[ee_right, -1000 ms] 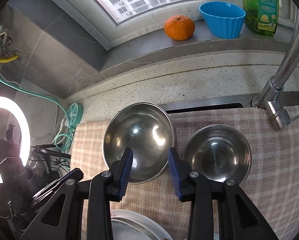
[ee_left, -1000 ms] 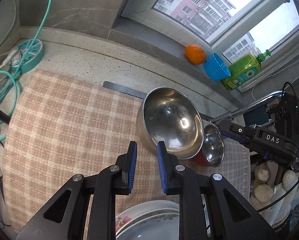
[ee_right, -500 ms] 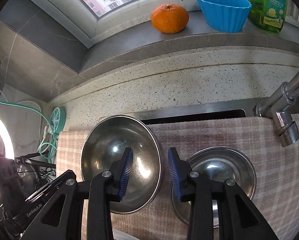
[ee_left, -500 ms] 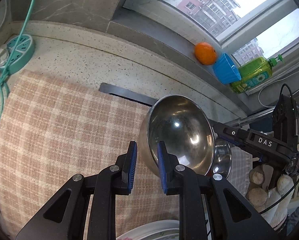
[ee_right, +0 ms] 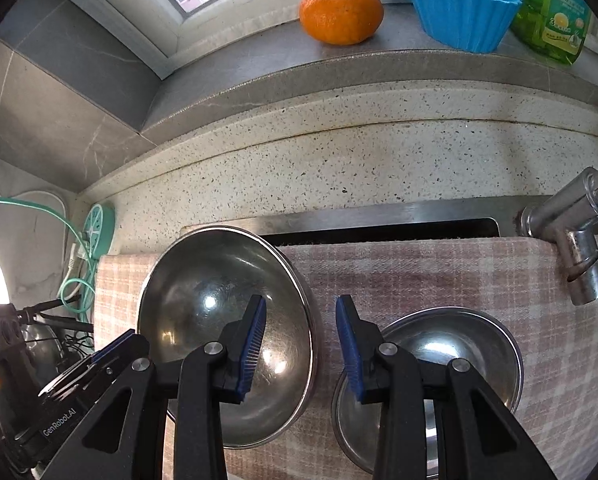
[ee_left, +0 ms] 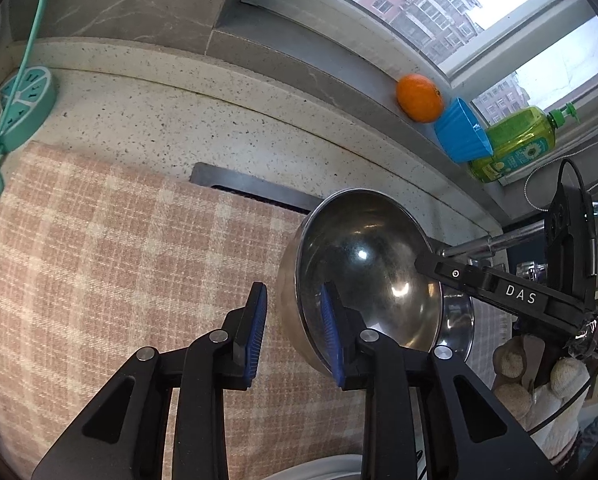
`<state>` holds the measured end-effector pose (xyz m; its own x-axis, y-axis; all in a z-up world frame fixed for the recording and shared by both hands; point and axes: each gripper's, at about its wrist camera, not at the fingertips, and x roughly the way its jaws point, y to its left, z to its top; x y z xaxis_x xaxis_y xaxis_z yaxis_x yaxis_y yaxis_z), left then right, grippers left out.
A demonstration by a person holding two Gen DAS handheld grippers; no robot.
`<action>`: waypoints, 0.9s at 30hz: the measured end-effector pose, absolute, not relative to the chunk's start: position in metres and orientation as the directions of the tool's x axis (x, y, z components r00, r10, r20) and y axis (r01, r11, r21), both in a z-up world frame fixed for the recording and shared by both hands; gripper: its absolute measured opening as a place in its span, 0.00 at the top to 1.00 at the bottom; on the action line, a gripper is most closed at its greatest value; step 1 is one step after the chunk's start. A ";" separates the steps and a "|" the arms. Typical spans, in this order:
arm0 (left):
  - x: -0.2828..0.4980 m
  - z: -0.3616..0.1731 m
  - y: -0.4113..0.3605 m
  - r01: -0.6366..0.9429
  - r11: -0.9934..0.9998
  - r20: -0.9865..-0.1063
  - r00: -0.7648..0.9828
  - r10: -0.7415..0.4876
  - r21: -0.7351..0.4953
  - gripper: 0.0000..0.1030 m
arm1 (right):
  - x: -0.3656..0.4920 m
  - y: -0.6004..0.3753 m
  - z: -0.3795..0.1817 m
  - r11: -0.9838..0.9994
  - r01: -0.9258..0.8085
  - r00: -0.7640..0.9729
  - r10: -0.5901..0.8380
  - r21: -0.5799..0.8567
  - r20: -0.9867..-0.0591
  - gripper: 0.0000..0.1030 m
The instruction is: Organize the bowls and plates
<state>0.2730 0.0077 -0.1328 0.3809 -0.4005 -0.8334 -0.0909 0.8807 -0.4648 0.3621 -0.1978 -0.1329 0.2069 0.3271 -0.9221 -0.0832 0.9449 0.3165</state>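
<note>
Two steel bowls (ee_right: pixel 227 340) (ee_right: pixel 459 360) crowd the faucet (ee_right: pixel 575 248).

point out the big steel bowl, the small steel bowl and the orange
big bowl (ee_right: pixel 219 320): right wrist view, inner wall.
small bowl (ee_right: pixel 459 344): right wrist view, inside, right of the gripper finger.
orange (ee_right: pixel 341 14): right wrist view, middle of its peel, on the sill.
</note>
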 end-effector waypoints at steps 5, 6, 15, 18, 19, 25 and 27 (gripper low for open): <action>0.274 -0.137 0.005 -0.086 0.884 -0.838 0.371 -0.400 -0.460 0.82 | 0.362 -0.194 -0.137 0.944 -0.087 0.189 0.328 0.317 -0.926 0.78; 0.273 -0.138 0.005 -0.087 0.884 -0.839 0.370 -0.400 -0.460 0.87 | 0.362 -0.194 -0.137 0.945 -0.087 0.190 0.325 0.314 -0.926 0.78; 0.271 -0.136 0.005 -0.097 0.884 -0.838 0.379 -0.392 -0.458 0.91 | 0.360 -0.195 -0.137 0.947 -0.073 0.182 0.321 0.313 -0.929 0.84; 0.268 -0.133 0.009 -0.101 0.884 -0.836 0.389 -0.387 -0.456 0.91 | 0.357 -0.193 -0.137 0.947 -0.082 0.177 0.319 0.309 -0.931 0.85; 0.267 -0.131 0.010 -0.100 0.884 -0.835 0.393 -0.386 -0.456 0.91 | 0.355 -0.192 -0.136 0.948 -0.085 0.176 0.318 0.308 -0.932 0.86; 0.254 -0.121 0.019 -0.110 0.881 -0.826 0.415 -0.380 -0.460 0.91 | 0.346 -0.186 -0.127 0.942 -0.098 0.171 0.334 0.321 -0.927 0.87; 0.250 -0.116 0.022 -0.110 0.879 -0.822 0.423 -0.380 -0.463 0.91 | 0.343 -0.185 -0.123 0.940 -0.100 0.170 0.340 0.327 -0.925 0.87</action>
<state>0.2498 0.0218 -0.1165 0.4234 -0.3804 -0.8222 -0.1099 0.8793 -0.4634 0.3431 -0.1845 -0.1226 0.1699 0.3403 -0.9249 -0.1003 0.9396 0.3273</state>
